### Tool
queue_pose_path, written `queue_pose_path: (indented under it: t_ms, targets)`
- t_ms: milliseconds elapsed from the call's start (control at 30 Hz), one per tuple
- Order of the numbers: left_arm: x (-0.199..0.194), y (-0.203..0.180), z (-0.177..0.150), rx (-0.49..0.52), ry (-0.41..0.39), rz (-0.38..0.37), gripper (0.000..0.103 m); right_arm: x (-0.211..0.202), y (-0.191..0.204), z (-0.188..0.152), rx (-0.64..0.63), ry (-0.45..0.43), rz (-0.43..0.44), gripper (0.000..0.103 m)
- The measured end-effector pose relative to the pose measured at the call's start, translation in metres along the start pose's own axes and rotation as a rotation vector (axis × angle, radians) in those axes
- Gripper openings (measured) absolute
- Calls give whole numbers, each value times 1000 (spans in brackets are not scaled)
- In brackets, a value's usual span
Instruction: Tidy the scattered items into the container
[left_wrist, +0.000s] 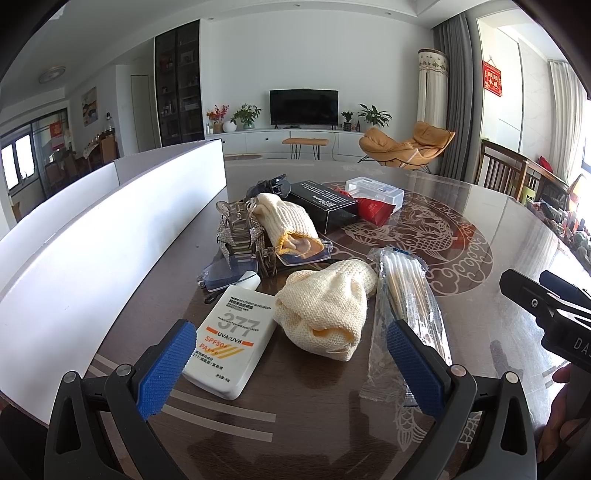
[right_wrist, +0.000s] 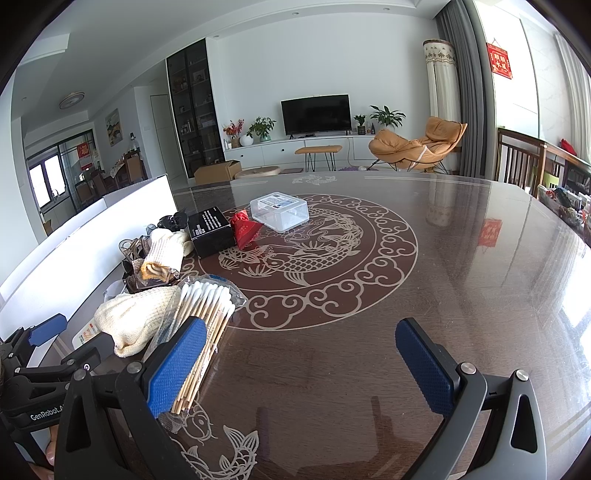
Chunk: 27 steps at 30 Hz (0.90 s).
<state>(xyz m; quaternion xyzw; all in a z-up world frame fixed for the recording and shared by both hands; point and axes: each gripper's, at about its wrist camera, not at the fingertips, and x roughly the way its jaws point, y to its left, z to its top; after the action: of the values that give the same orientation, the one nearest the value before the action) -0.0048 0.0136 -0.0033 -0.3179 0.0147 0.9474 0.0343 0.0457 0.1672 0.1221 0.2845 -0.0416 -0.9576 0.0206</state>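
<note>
**Both grippers spread wide over the cluttered table**

Blue-padded fingers (left_wrist: 168, 367) of the left gripper (left_wrist: 291, 365) are seen splayed apart, with nothing grasped between them. Between and just beyond them lie a white sunscreen bottle (left_wrist: 231, 339) and a cream knitted glove (left_wrist: 325, 306), the two touching. Beside the glove, on its right, a clear packet of cotton swabs (left_wrist: 406, 295) is stretched towards the camera, its near part covered by the right-hand pad.

Further back, a second knitted glove (left_wrist: 284, 221) is draped over a heap of clear and glittering hair clips (left_wrist: 240, 229). Behind these a black box (left_wrist: 325, 201), a red pouch (left_wrist: 375, 210) and a clear plastic box (left_wrist: 375, 188) are grouped closely together.

The white container (left_wrist: 110, 236) is stood along the left edge of the dark patterned table (left_wrist: 461, 251), just beside the clutter; its inside cannot be seen.

The right gripper (right_wrist: 301, 365) is likewise held released, its fingers (right_wrist: 424, 365) wide apart above bare tabletop, with the swab packet lying just under its left pad.
</note>
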Motion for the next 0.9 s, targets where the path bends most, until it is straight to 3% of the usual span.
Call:
queue_pose_path:
  t_ms: [900]
  targets:
    - [5,0,1,14,2,0,103,1,0,-2,25,22,10,102]
